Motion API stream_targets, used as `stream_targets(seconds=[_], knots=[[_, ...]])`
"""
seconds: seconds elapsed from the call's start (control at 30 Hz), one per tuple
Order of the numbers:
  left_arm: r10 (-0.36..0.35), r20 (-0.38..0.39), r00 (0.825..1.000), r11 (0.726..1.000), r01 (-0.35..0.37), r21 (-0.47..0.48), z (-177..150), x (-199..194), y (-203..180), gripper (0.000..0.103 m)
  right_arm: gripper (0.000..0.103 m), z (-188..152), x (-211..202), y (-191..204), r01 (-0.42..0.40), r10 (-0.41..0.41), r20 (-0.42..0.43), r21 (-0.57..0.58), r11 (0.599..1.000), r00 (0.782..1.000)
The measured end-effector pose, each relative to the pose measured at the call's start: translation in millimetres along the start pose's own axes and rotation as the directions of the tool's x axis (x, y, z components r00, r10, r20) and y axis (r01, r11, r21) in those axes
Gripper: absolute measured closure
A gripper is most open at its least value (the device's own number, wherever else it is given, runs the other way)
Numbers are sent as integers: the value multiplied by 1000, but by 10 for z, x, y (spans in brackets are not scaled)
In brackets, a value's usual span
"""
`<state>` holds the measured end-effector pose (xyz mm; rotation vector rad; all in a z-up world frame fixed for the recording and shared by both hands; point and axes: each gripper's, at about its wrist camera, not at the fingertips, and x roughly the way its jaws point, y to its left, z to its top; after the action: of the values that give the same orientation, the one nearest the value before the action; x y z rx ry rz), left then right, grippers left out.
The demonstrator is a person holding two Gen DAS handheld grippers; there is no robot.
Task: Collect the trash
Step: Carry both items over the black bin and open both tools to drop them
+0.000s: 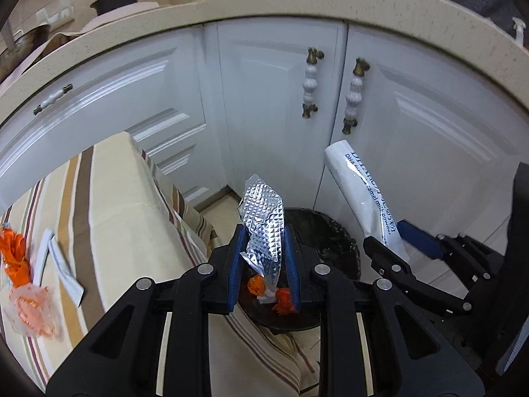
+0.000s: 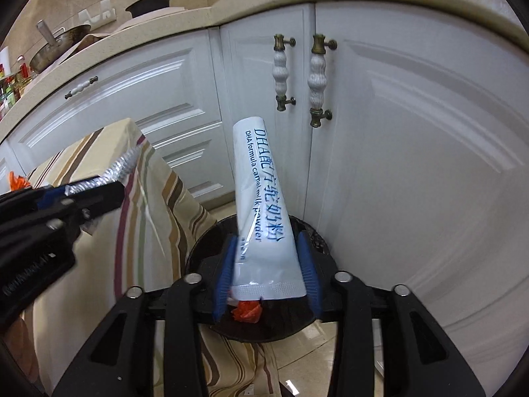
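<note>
My left gripper [image 1: 264, 231] is shut on a crinkled silver foil wrapper [image 1: 263, 211] that sticks up past its blue pads. My right gripper [image 2: 267, 238] has a flat white milk-powder sachet [image 2: 261, 198] between its pads. The pads stand at the sachet's edges without buckling it, so the jaws look open. Both grippers hang over a black-lined bin [image 1: 330, 231], with orange wrappers [image 2: 246, 311] lying inside it. From the right wrist view the left gripper [image 2: 109, 185] and its foil [image 2: 122, 165] show at the left. The right gripper [image 1: 383, 233] and its sachet [image 1: 360, 185] appear at the right of the left wrist view.
A table with a striped cloth [image 1: 109, 198] stands left of the bin. On it lie an orange wrapper [image 1: 15, 258], white paper strips [image 1: 62, 271] and a pale orange net [image 1: 29, 311]. White cabinet doors [image 2: 396, 132] close off the space behind the bin.
</note>
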<state>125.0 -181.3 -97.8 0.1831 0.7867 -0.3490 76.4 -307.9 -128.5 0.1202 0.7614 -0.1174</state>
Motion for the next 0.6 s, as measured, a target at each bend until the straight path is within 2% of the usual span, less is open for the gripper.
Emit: stream_targets(seconds=[0.03, 0.07, 0.23, 0.43, 0.6], knots=[[9, -12, 1000, 1000, -9, -1, 12, 58, -1, 70, 44, 6, 20, -24, 8, -8, 5, 6, 1000, 1000], [16, -24, 1000, 1000, -16, -12, 22, 117, 13, 59, 43, 11, 50, -52, 18, -18, 7, 15, 1000, 1000], [16, -29, 999, 999, -18, -48, 33, 146, 131, 57, 43, 10, 85, -123, 28, -28, -5, 46, 999, 1000], [24, -5, 1000, 996, -25, -86, 8, -4, 322, 55, 43, 24, 6, -76, 19, -19, -5, 36, 999, 1000], [45, 23, 999, 994, -43, -104, -44, -234, 535, 50, 42, 132, -113, 160, -22, 22, 21, 6, 1000, 1000]])
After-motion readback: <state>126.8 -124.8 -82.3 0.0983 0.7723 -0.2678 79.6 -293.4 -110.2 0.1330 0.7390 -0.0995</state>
